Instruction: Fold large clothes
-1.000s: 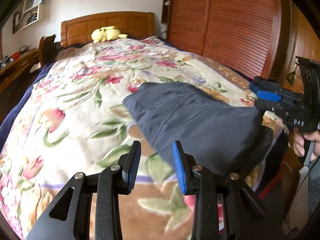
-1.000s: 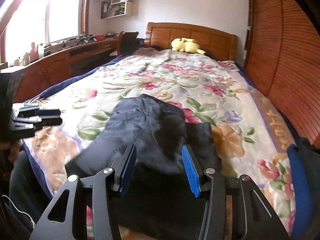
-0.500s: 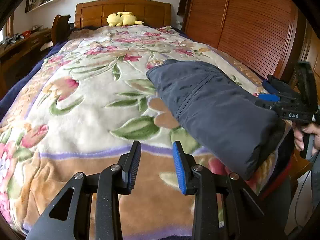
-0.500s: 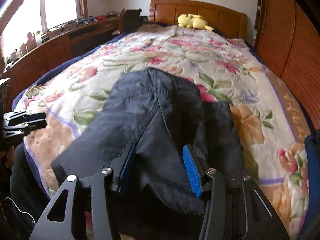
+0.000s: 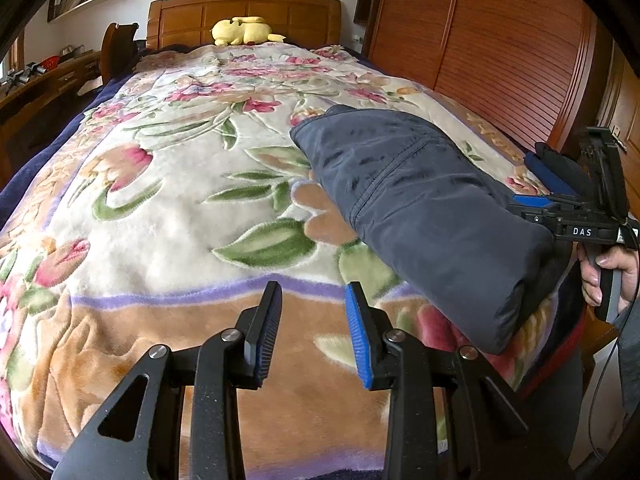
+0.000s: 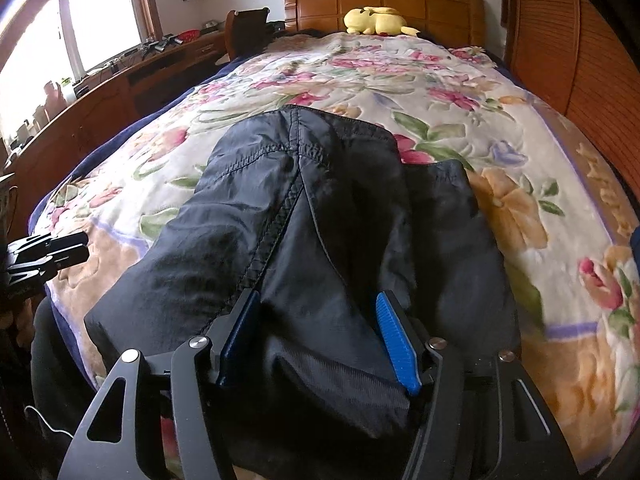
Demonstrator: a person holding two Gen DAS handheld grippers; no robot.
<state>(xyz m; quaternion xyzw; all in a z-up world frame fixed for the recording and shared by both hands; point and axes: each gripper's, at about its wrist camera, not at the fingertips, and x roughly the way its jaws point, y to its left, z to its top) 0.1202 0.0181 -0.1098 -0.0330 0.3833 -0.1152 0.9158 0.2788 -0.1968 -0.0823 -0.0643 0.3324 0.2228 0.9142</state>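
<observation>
Closer now, our right hand-held gripper [image 6: 318,336] straddles the folded dark garment [image 5: 420,208] near the bed's [image 5: 160,208] foot, jaws wide; our left hand-held gripper [image 5: 314,332] hangs beside it, parted and empty, so the fold looks nearly done.

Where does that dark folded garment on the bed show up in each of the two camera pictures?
Left wrist view: the dark garment lies right of centre, on the floral blanket.
Right wrist view: it fills the lower middle, reaching between that gripper's jaws.
Shared landmark: the yellow plush toy by the headboard.
</observation>
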